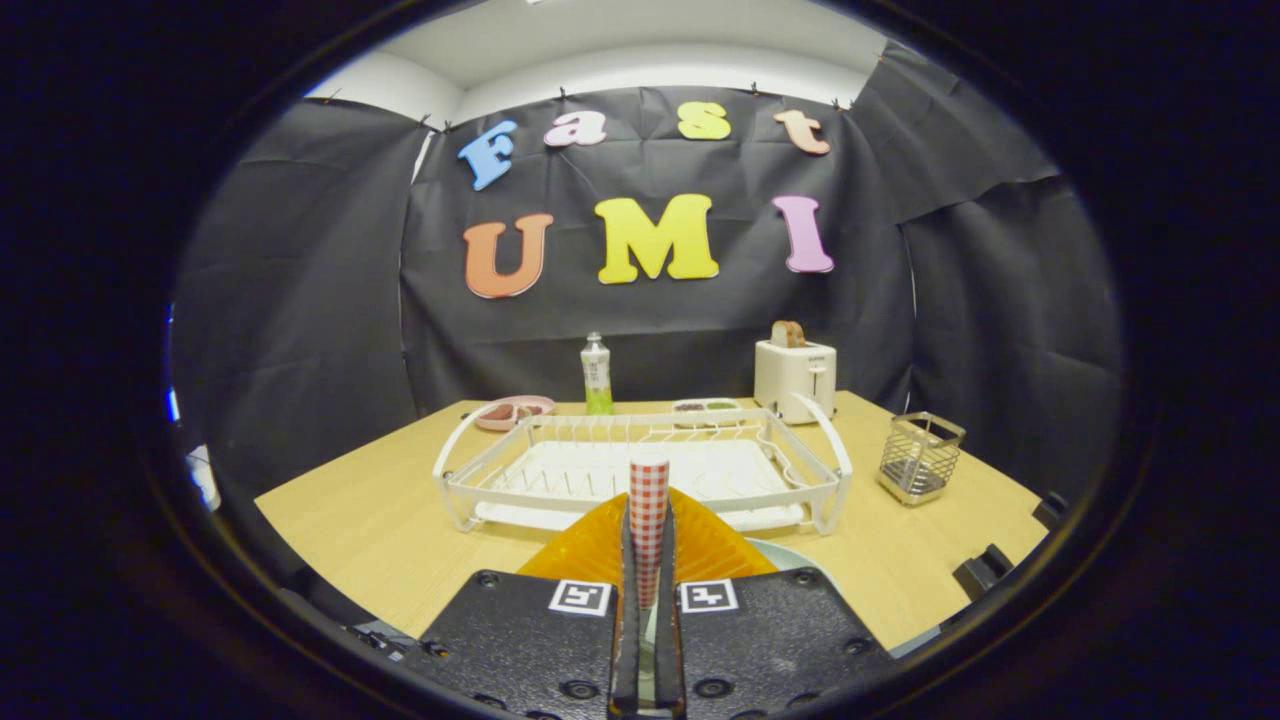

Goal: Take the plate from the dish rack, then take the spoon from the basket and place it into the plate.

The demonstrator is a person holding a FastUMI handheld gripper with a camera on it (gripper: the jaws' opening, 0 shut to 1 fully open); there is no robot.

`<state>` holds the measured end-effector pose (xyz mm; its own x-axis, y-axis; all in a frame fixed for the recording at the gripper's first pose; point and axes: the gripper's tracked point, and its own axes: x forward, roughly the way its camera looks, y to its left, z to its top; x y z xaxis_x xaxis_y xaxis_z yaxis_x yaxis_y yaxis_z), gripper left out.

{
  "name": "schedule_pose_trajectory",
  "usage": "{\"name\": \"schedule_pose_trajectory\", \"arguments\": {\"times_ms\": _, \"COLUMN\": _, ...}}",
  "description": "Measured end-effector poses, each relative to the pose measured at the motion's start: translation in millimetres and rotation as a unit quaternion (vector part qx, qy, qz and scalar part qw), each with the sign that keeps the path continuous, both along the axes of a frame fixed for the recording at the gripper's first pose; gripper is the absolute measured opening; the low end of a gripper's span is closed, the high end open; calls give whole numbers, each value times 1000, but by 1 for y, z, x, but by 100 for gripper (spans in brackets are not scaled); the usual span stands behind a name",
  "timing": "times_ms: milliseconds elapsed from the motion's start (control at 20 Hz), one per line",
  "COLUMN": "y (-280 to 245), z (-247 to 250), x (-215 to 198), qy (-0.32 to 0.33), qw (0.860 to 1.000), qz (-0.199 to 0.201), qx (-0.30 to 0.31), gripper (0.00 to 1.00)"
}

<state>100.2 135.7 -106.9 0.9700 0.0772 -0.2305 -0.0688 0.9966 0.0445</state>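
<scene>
Gripper (648, 560) clenched on checked spoon handle (648, 500), handle standing upright between fingers. Orange plate (590, 550) directly beneath fingers, near side of dish rack (640, 470); basket (920, 455) ahead to right. Risk: narrow grip, spoon pivoting, landing off plate rim

Bottle (596, 375), toaster (794, 378) w/ bread (787, 333) at table (380, 520) back.
</scene>
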Motion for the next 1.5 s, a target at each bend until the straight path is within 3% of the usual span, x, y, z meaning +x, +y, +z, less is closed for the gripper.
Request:
{"name": "schedule_pose_trajectory", "arguments": {"times_ms": 350, "y": -16, "z": 2, "x": -3, "qy": -1, "qw": 1000, "qz": -21, "qx": 2, "gripper": 19}}
{"name": "schedule_pose_trajectory", "arguments": {"times_ms": 800, "y": -68, "z": 53, "x": -42, "qy": -43, "qw": 998, "qz": -38, "qx": 41, "gripper": 100}}
{"name": "schedule_pose_trajectory", "arguments": {"times_ms": 1000, "y": -88, "z": 78, "x": -65, "qy": -40, "qw": 998, "qz": -43, "qx": 16, "gripper": 100}}
{"name": "schedule_pose_trajectory", "arguments": {"times_ms": 1500, "y": -116, "z": 144, "x": -124, "qy": -43, "qw": 999, "qz": -24, "qx": 17, "gripper": 100}}
